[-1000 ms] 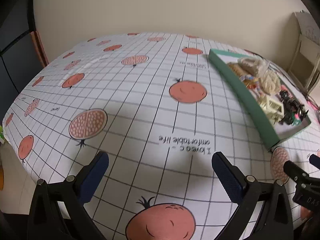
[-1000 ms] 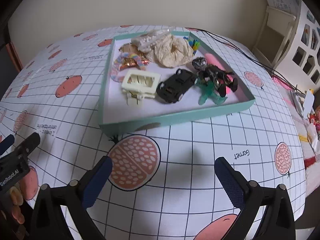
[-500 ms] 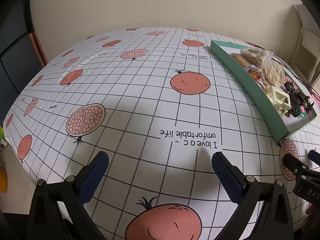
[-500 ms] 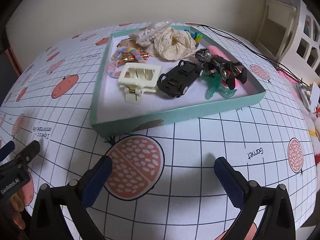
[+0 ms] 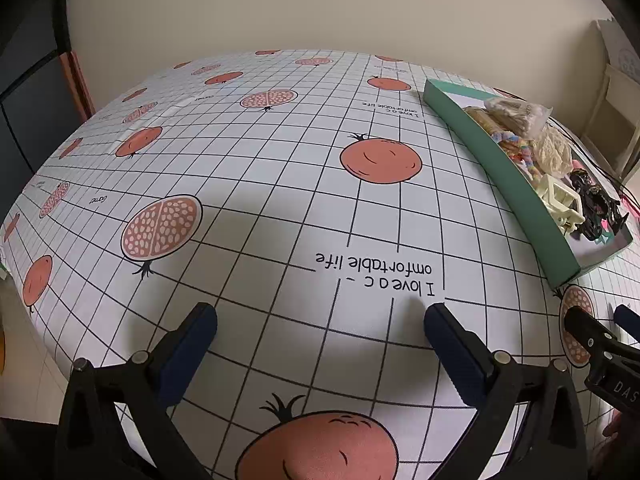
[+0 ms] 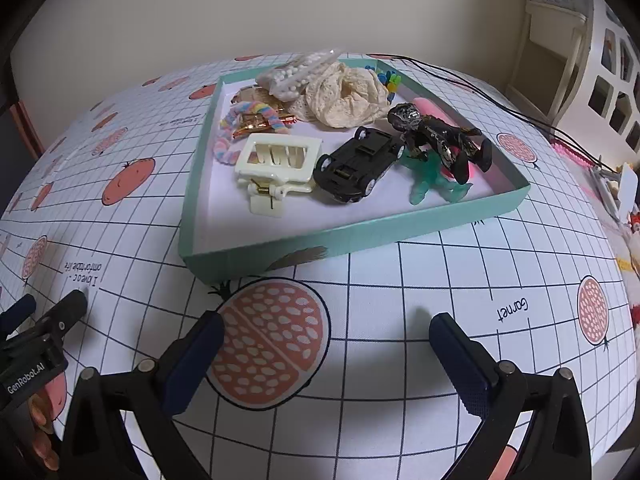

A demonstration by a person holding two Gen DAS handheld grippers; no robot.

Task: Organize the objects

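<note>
1. While both tools hover low over the table (image 5: 280, 184), neither holds anything: the left tool (image 5: 320, 320) has its jaws spread wide at the bottom of the left view, with only the printed cloth between them.
2. At the bottom of the right view, the right tool (image 6: 326, 328) is likewise wide, with a cut-pomegranate print (image 6: 268, 340) lying between its fingers.
3. A teal tray (image 6: 360, 236) sits in the upper middle of the right view, just beyond the right tool and apart from it; in the left view it runs along the right edge (image 5: 516, 184).
4. Lying in the tray's near left part, a cream hair clip (image 6: 280, 160) touches a black toy car (image 6: 356, 164) to its right.
5. Right of the car, a dark figure (image 6: 436, 136) lies across a green translucent figure (image 6: 432, 184), with something pink (image 6: 430, 106) behind them.
6. At the tray's far side lie a pastel scrunchie (image 6: 248, 120), a cream lace piece (image 6: 348, 96) and a clear bag of white beads (image 6: 296, 72); small coloured bits (image 6: 390, 80) show at the far right corner.
7. At the lower left of the right view the left tool's tip (image 6: 60, 312) shows; the right tool's tip (image 5: 592, 336) shows at the lower right of the left view.
8. A black cable (image 6: 500, 100) runs over the table past the tray at the upper right.
</note>
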